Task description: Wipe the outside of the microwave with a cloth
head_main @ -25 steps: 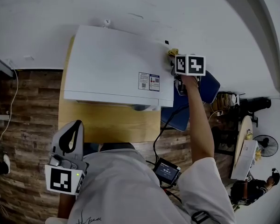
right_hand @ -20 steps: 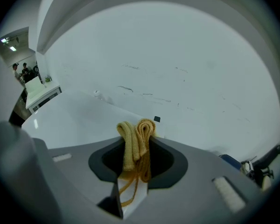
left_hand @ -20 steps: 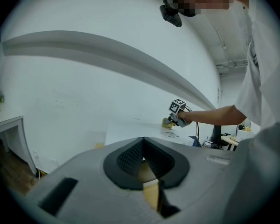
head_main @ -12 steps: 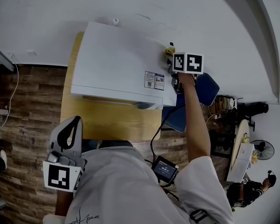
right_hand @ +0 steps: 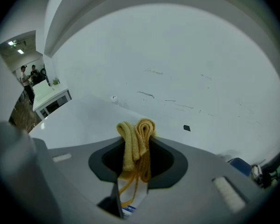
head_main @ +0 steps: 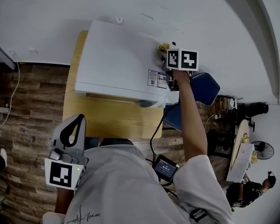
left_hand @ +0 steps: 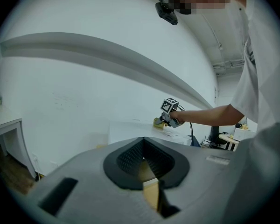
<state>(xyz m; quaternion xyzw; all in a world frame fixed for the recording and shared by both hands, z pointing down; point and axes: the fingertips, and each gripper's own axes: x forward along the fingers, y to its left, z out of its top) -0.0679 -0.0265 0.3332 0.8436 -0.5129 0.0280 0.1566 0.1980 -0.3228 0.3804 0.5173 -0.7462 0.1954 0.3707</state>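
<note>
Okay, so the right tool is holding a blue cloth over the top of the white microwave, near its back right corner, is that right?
Not quite. The cloth is yellow, not blue; the right gripper view shows it clamped in the right tool. The rest holds: it is over the top of the white microwave, near its back right corner.

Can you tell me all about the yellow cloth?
The yellow towelling cloth is bunched into two folded loops, with loose threads hanging down. The right gripper is shut on it, pinching it between its jaws. It sits at the top of the white microwave, near its back right corner. Whether it touches can't be told.
</note>
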